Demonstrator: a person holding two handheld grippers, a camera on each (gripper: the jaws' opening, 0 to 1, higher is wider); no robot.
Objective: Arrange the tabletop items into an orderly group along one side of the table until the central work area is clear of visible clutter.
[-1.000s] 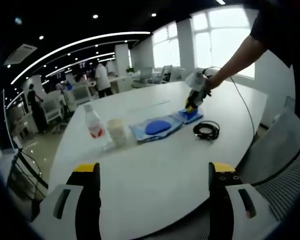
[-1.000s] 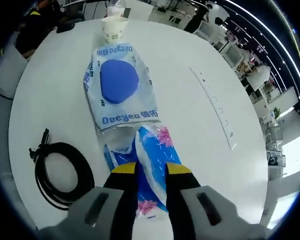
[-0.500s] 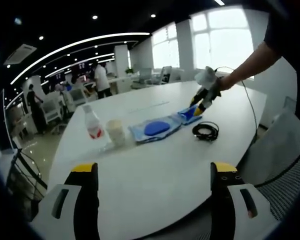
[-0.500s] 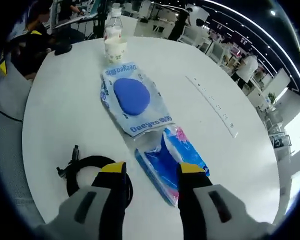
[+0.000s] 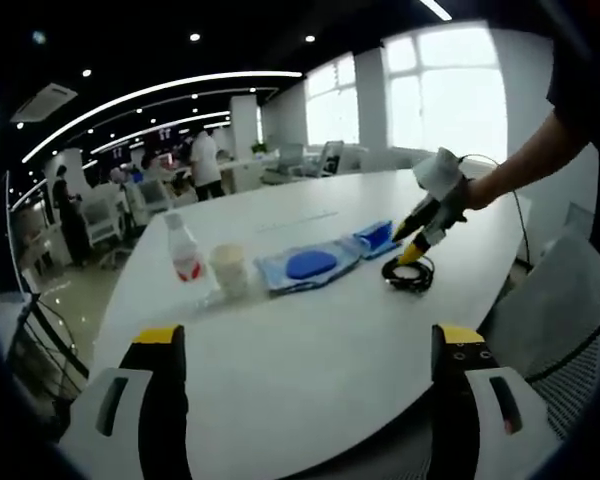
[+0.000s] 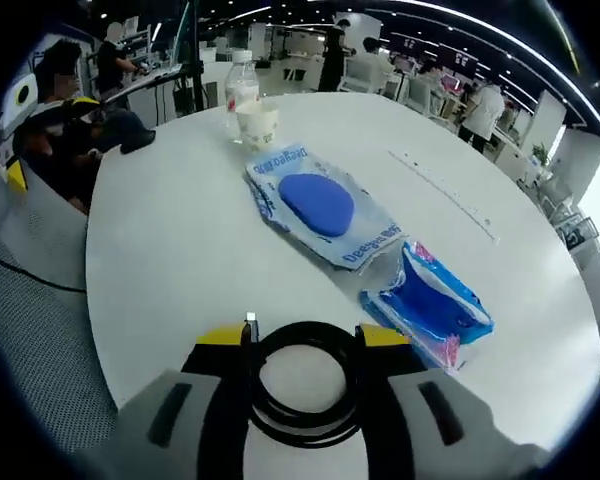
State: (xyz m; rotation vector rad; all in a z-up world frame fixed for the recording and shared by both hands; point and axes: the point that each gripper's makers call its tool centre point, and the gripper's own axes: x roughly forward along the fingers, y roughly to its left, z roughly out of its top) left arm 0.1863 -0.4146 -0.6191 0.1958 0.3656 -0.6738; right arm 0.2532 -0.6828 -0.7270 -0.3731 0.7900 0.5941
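R gripper is hovering w/ jaws spread wide, straddling the coiled black cable lying near the table edge, not yet closed on it; L gripper is hanging back, also wide open & empty. Cable is looking light, floppy, likely to uncoil, so prob. best pinching across the bundled loops at one side. Beyond it are lying the small blue pack, then the wipes pack, paper cup & bottle further off.

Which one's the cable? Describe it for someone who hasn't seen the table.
On the white table, follow the row from the bottle and cup past the two blue packs. The cable lies at the far end, between the right gripper's open jaws: a black coiled loop, the one dark, unwrapped item.
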